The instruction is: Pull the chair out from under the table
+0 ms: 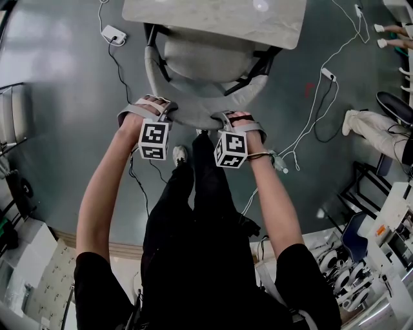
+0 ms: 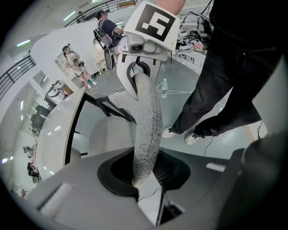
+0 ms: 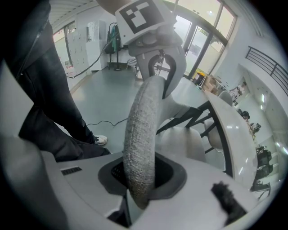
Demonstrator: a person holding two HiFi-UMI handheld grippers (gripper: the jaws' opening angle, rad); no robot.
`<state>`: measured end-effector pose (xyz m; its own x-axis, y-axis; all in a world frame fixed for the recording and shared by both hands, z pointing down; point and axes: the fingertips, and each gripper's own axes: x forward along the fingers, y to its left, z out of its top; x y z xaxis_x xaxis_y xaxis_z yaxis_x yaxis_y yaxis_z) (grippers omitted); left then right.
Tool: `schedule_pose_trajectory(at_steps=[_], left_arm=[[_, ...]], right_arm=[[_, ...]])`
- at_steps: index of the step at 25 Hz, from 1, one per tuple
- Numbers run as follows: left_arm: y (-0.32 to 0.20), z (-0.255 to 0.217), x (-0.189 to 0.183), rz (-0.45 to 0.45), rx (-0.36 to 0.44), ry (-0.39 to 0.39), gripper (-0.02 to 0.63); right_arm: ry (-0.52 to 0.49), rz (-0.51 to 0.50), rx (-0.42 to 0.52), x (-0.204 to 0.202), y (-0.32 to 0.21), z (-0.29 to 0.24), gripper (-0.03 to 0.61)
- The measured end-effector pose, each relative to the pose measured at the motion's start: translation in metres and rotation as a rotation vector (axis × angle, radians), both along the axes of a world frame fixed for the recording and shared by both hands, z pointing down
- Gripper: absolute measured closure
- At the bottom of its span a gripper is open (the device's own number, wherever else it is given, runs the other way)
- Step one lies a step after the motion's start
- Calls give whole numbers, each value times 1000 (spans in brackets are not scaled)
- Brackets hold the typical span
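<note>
- Chair [image 1: 206, 61]: upper centre of the frame, seat partly under table [image 1: 213, 16].
- Left gripper [image 1: 150, 108]: jaws clamped on the left part of the chair's padded back edge.
- Right gripper [image 1: 236, 121]: jaws clamped on the right part of that edge.

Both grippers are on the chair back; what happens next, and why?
Probably a steady pull back toward the person: the left gripper and right gripper are both clamped on the chair's backrest, while its seat sits partly under the table.
</note>
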<state>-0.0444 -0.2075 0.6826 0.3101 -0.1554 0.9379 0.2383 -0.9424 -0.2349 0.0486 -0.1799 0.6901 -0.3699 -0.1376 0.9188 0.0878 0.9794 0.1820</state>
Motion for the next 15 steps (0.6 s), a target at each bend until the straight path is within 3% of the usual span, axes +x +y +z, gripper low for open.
schedule_pose_trajectory(at_steps=[15], left_arm=[[19, 0, 3, -7, -11, -8, 525]], right_arm=[[6, -3, -7, 4, 17, 0, 512]])
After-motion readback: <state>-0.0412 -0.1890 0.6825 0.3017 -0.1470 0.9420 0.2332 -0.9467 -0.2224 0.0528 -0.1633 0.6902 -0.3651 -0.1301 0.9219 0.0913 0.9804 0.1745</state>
